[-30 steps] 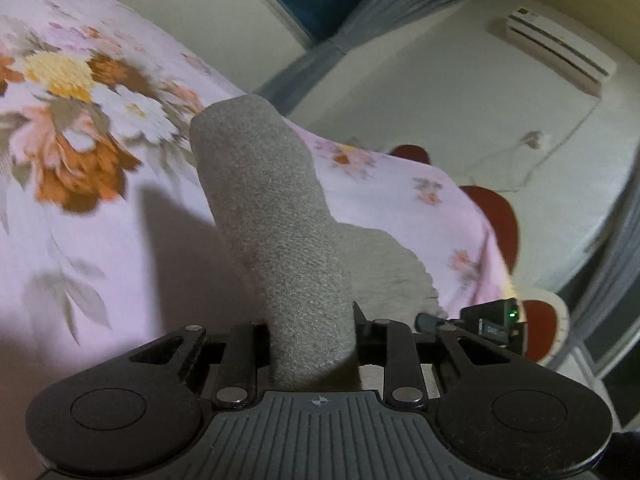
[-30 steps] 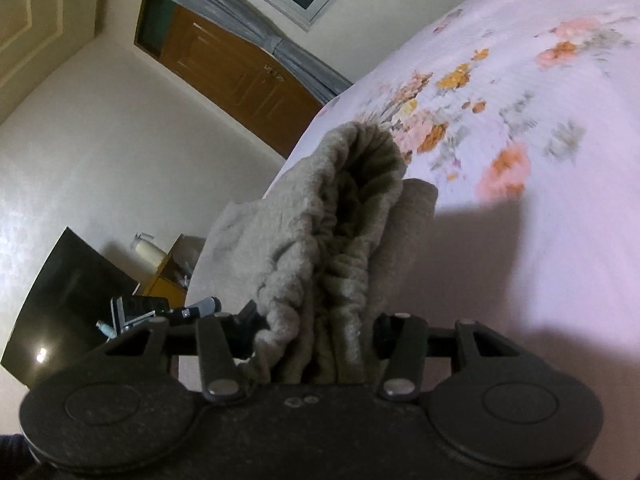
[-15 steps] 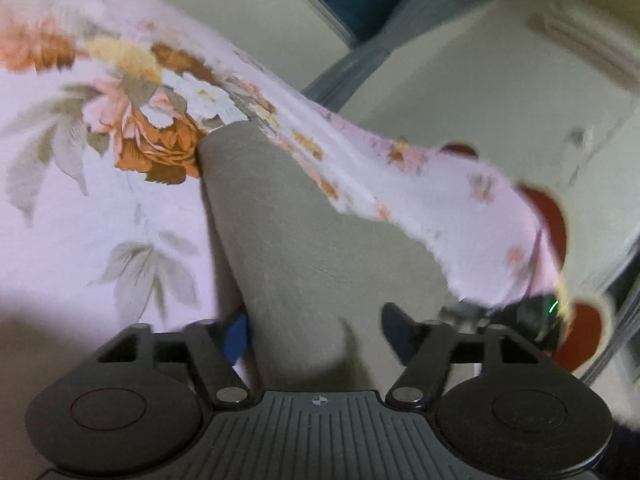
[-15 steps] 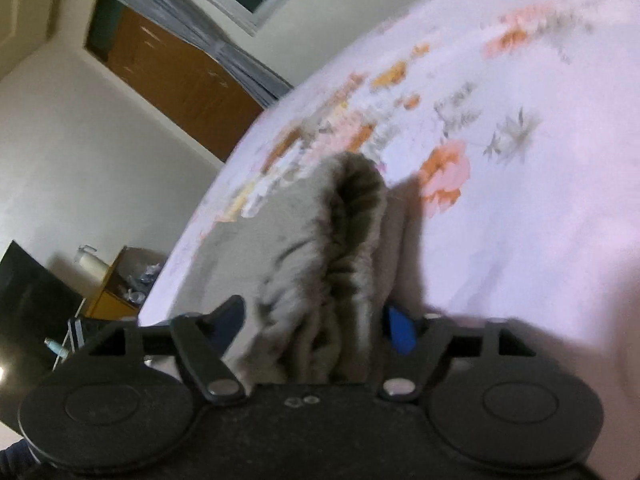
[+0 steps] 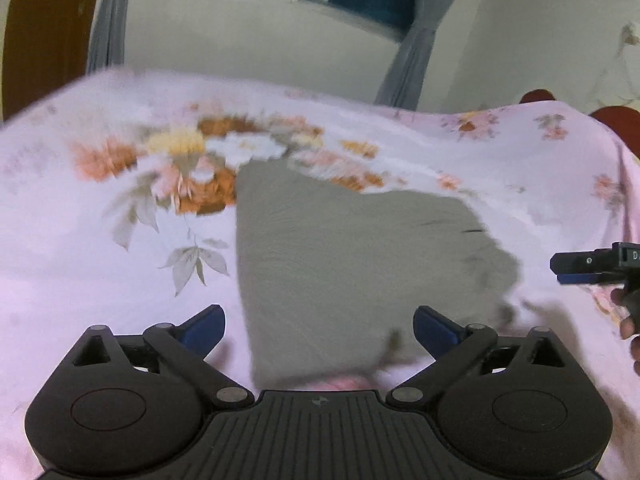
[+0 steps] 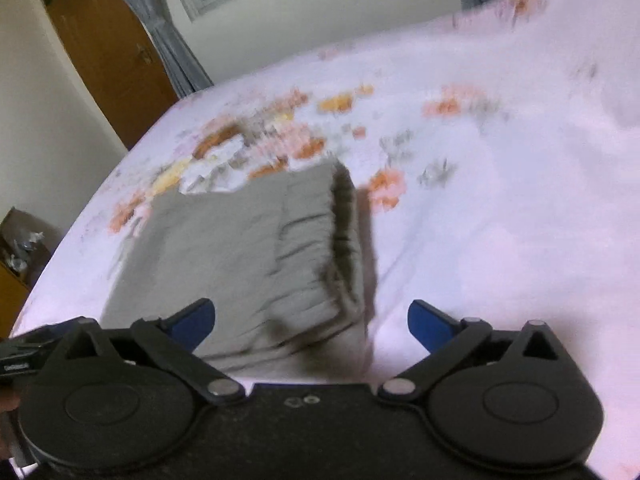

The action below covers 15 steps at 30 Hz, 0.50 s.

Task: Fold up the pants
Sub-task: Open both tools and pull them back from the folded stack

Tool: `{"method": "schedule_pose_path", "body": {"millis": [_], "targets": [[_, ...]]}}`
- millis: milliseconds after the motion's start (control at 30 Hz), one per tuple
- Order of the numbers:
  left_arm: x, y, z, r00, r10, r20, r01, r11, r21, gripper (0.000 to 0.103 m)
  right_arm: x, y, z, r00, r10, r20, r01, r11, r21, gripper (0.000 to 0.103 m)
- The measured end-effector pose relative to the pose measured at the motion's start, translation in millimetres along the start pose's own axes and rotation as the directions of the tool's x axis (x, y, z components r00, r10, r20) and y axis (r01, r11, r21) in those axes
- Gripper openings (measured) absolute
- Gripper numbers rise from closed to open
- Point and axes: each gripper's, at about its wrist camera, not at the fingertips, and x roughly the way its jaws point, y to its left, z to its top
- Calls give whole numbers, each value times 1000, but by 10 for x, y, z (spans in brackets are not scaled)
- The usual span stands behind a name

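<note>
I count one pair of grey pants (image 5: 352,264), folded into a squarish bundle, lying flat on one pink floral bedsheet (image 5: 100,272), with two grippers over it. My left gripper (image 5: 318,330) tilts down toward the bed over the bundle's near edge; its jaws have just been opening and now stand spread wide, blue pads clear of the cloth on either side. In the left wrist view the second tool shows at the right edge with a few fingers (image 5: 628,320) beside it. My right gripper (image 6: 311,326) also angles down, its jaws just opened and spread, with nothing pinched. The bundle's long axis runs from near to far, and the gathered waistband (image 6: 340,248) lies along its right edge.
</note>
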Motion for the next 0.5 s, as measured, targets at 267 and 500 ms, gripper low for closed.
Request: {"method": "schedule_pose_path", "body": {"millis": [267, 500], "targets": [[-1631, -682, -319, 991, 45, 126, -54, 996, 70, 103, -1410, 761, -601, 987, -45, 155, 65, 990, -128, 103], [-2656, -1047, -708, 984, 21, 175, -31, 998, 56, 103, -2257, 1007, -1190, 977, -63, 202, 92, 986, -136, 103]]}}
